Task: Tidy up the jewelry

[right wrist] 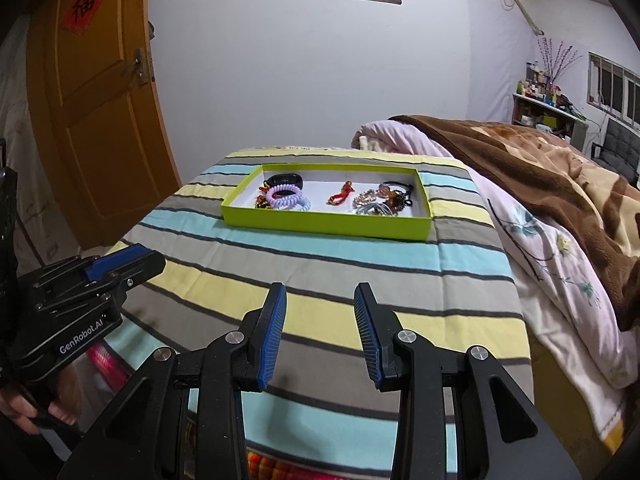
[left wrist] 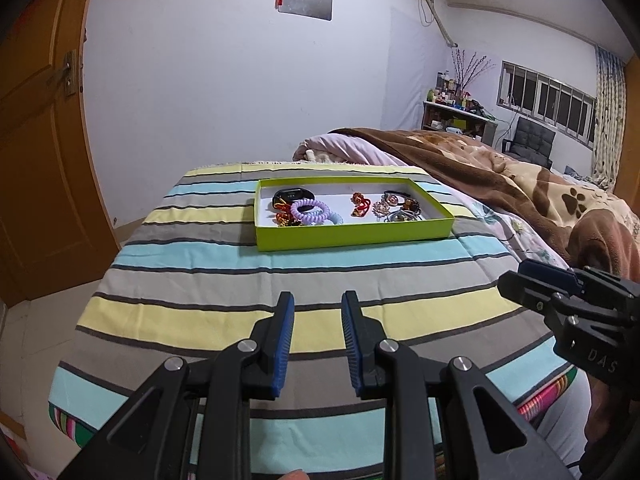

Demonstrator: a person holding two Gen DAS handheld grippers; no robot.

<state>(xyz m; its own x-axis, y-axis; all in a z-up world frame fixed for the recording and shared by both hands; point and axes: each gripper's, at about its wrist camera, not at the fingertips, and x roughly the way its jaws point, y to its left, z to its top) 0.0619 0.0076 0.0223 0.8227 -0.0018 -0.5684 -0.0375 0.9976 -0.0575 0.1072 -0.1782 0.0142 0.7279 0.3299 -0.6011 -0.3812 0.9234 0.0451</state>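
A lime-green tray (left wrist: 352, 236) (right wrist: 320, 226) sits on the striped cloth, far from both grippers. Its left end holds a purple coil hair tie (left wrist: 310, 212) (right wrist: 285, 196), a pale blue coil tie, a black item and small red-gold pieces. A red ornament (left wrist: 360, 205) (right wrist: 343, 196) lies mid-tray. A tangle of brooches and hair bands (left wrist: 398, 208) (right wrist: 382, 200) fills the right end. My left gripper (left wrist: 318, 300) is open and empty above the near cloth. My right gripper (right wrist: 320, 292) is open and empty, also near the front edge.
The striped cloth (left wrist: 280, 280) covers a raised surface. A brown blanket (left wrist: 500, 176) and pink floral quilt (right wrist: 552, 272) lie on the bed to the right. A wooden door (right wrist: 100, 120) stands at left. A shelf with bottles (left wrist: 456, 104) is far back right.
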